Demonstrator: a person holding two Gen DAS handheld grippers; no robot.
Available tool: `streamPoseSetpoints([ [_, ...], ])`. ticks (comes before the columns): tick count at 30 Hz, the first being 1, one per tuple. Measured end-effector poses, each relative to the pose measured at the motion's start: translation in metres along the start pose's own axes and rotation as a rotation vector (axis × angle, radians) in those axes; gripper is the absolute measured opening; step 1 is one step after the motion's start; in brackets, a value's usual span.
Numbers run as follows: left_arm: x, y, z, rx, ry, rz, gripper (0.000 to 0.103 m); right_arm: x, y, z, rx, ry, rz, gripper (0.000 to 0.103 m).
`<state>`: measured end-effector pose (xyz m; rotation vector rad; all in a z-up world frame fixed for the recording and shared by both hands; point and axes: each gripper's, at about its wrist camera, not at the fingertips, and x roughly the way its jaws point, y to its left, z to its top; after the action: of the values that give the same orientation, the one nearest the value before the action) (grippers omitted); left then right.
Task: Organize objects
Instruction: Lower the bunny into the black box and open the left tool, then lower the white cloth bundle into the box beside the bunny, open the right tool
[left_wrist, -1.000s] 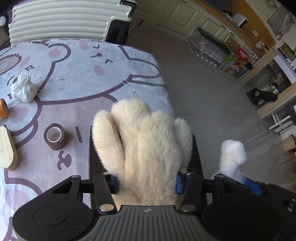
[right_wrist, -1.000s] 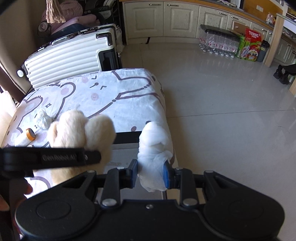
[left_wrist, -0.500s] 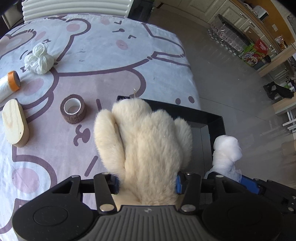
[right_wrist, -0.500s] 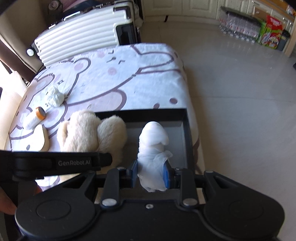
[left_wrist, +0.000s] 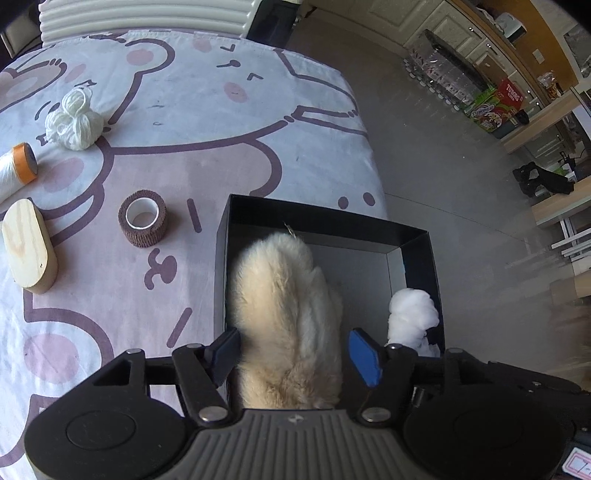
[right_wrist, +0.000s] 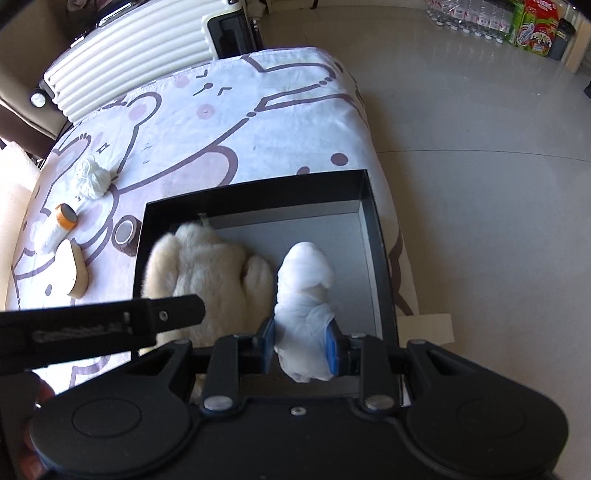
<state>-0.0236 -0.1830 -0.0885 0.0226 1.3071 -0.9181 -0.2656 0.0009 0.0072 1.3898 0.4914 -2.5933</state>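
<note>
A cream furry plush glove (left_wrist: 288, 314) lies in the left part of the black open box (left_wrist: 317, 218), also seen in the right wrist view (right_wrist: 207, 273). My left gripper (left_wrist: 291, 354) is open, its blue pads standing apart from the fur on both sides. My right gripper (right_wrist: 301, 345) is shut on a white bundled cloth (right_wrist: 304, 291) and holds it over the box (right_wrist: 258, 192) beside the glove. The cloth also shows in the left wrist view (left_wrist: 412, 314).
On the bear-print sheet (left_wrist: 184, 122) left of the box lie a brown tape roll (left_wrist: 142, 218), a wooden oval block (left_wrist: 27, 251), a white spool with an orange end (left_wrist: 16, 170) and a white yarn bundle (left_wrist: 74, 122). A ribbed suitcase (right_wrist: 140, 55) stands behind; floor lies right.
Both grippers moved down over the box. The left gripper opened and let go of the plush glove, which now lies in the box. The right gripper still holds the cloth.
</note>
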Motion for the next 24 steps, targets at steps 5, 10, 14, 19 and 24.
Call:
streamPoseSetpoints([
  [5,-0.019,-0.003,0.006,0.037,-0.07,0.019,0.075,0.003,0.006,0.002,0.001,0.011,0.004,0.029],
  [10,-0.026,0.006,0.014,0.054,-0.092,0.042,0.08,0.007,0.009,0.006,0.022,0.015,0.01,0.029],
  [14,-0.015,0.016,0.017,0.062,-0.03,0.074,0.083,0.008,0.011,0.011,0.057,0.017,0.072,0.029],
  [19,-0.002,0.025,0.015,0.066,0.025,0.085,0.084,0.023,0.023,0.013,0.041,0.077,0.079,0.029],
  [24,0.007,0.026,0.014,0.077,0.051,0.104,0.084,0.032,0.034,0.011,-0.011,0.11,0.075,0.029],
])
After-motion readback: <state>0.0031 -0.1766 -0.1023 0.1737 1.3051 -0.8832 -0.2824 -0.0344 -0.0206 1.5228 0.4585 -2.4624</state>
